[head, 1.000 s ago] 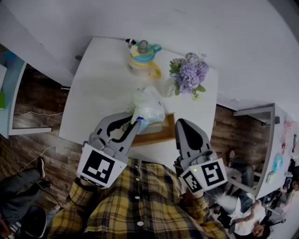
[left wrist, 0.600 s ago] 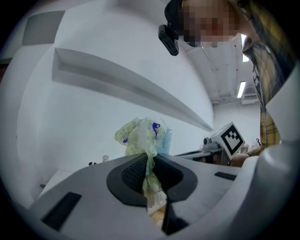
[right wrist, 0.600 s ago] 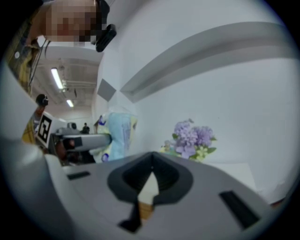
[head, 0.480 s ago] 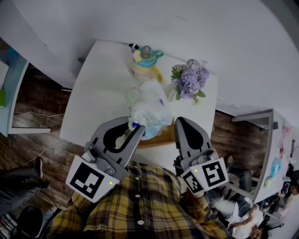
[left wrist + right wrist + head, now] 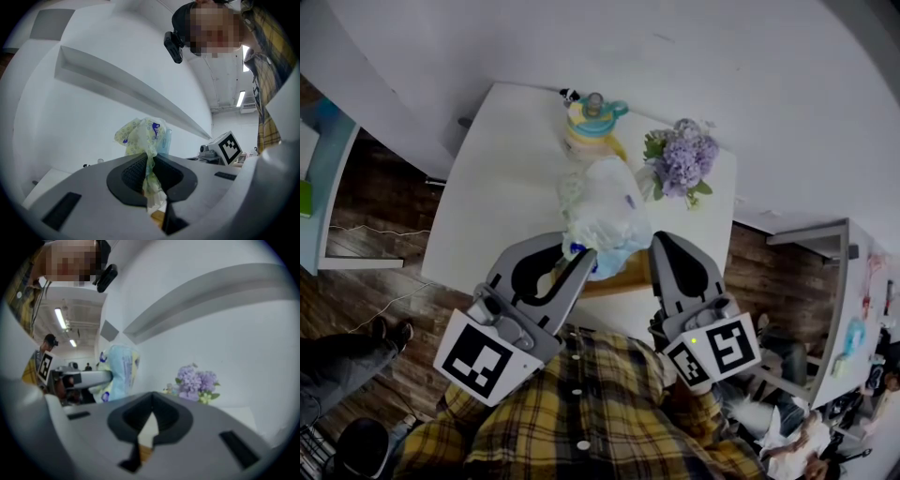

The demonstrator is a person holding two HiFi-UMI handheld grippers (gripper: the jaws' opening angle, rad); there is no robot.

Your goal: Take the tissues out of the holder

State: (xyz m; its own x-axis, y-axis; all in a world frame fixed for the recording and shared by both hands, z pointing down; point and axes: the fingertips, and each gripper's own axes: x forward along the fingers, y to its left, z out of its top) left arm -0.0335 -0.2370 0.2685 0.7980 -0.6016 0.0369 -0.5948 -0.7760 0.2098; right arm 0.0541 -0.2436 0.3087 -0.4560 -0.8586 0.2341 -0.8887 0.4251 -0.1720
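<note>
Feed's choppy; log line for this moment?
left gripper: shut on tissue pack | tissue pack: above wooden holder | right gripper: shut, empty

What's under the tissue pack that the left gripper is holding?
The wooden holder on the white table; the tissue pack covers most of it, so its inside can't be seen.

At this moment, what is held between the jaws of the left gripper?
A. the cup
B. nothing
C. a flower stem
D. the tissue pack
D: in the left gripper view, the jaws of the left gripper are closed on the gathered end of the tissue pack, and the rest of the pack stands up beyond them.
</note>
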